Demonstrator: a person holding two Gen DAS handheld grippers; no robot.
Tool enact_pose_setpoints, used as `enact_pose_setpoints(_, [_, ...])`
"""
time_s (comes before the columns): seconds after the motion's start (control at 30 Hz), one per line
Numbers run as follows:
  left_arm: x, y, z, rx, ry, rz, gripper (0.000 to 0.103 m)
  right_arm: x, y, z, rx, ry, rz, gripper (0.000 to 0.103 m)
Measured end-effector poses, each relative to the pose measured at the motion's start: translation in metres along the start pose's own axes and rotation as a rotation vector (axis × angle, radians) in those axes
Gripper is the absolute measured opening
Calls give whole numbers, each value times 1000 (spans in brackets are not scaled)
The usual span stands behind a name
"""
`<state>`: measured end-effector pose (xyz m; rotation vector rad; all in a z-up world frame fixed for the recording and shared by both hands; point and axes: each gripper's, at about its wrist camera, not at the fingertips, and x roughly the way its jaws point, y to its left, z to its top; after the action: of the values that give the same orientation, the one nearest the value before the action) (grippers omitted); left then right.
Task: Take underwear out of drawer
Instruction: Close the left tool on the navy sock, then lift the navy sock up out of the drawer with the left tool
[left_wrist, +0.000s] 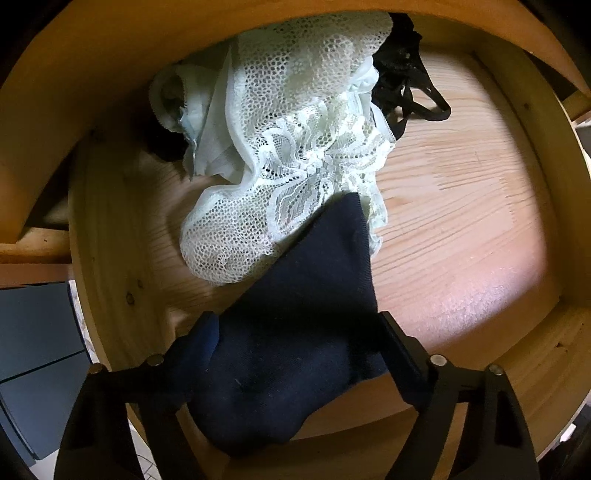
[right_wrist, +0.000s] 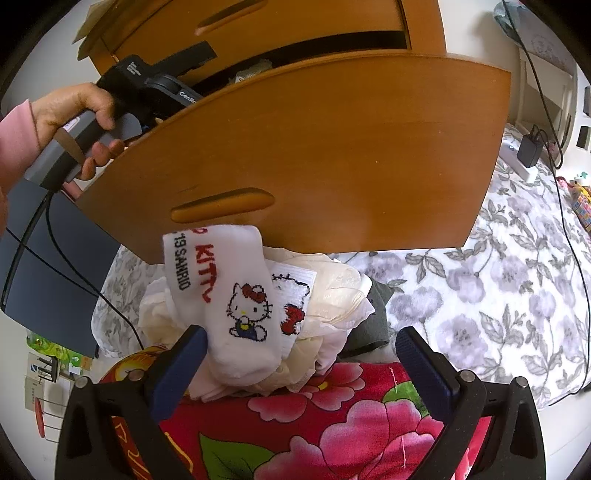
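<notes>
The left gripper (left_wrist: 295, 347) points straight down into the open light pine drawer (left_wrist: 461, 229). A dark navy knitted garment (left_wrist: 295, 332) lies between its black fingers (left_wrist: 400, 354), its long axis running up from the gripper toward the drawer's middle, where its pointed end overlaps a white lace undergarment (left_wrist: 280, 155). The fingers stand spread on either side of the navy fabric. The right finger appears to touch the fabric's edge, and the left finger is partly covered by it. Whether the pads already press cannot be told. No earlier picture is available for comparison.

Judgement: the left gripper is the nearer one, and the coming move depends on the navy fabric staying centred between the fingers as they come together.

Drawer contents:
- The white lace undergarment is bunched toward the far wall.
- A black strappy lace garment (left_wrist: 410, 85) lies at the far right corner, touching the white one.
- The remaining wooden floor is bare.

The right gripper (right_wrist: 299, 354) hangs outside the drawer, below its orange-brown wooden front panel (right_wrist: 314, 147). Its blue-padded fingers (right_wrist: 177, 369) are spread and hold nothing. Beneath it, a heap of pale garments (right_wrist: 332, 295) topped by a white cartoon-cat sock (right_wrist: 229, 295) rests on a red floral cloth (right_wrist: 314, 413). A grey-flowered bedspread (right_wrist: 498, 295) lies beyond. A person's hand (right_wrist: 77, 118) grips the left tool's handle at the drawer's edge.
</notes>
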<state>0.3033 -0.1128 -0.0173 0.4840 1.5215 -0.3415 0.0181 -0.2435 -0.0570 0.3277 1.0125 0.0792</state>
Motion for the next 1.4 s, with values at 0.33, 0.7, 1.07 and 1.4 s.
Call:
enact_pose_setpoints(0.33, [-9,12,-10,-35,-36,-2,50,-5,2,-1,-3,-5,2,103])
enact_pose_setpoints(0.7, [-21,20,-28,-64,-93,-22,32,-15,9,-2,-10,-23,-2,103])
enact_pose_setpoints(1.07, [-62,37,-56,-101,-238,-110,30,-20,13,-2,-16,-35,-3,103])
enact_pose_setpoints(1.4, [-127,33,-87,-131,-483,-87,29,-32,20,-5,-29,-61,-14,103])
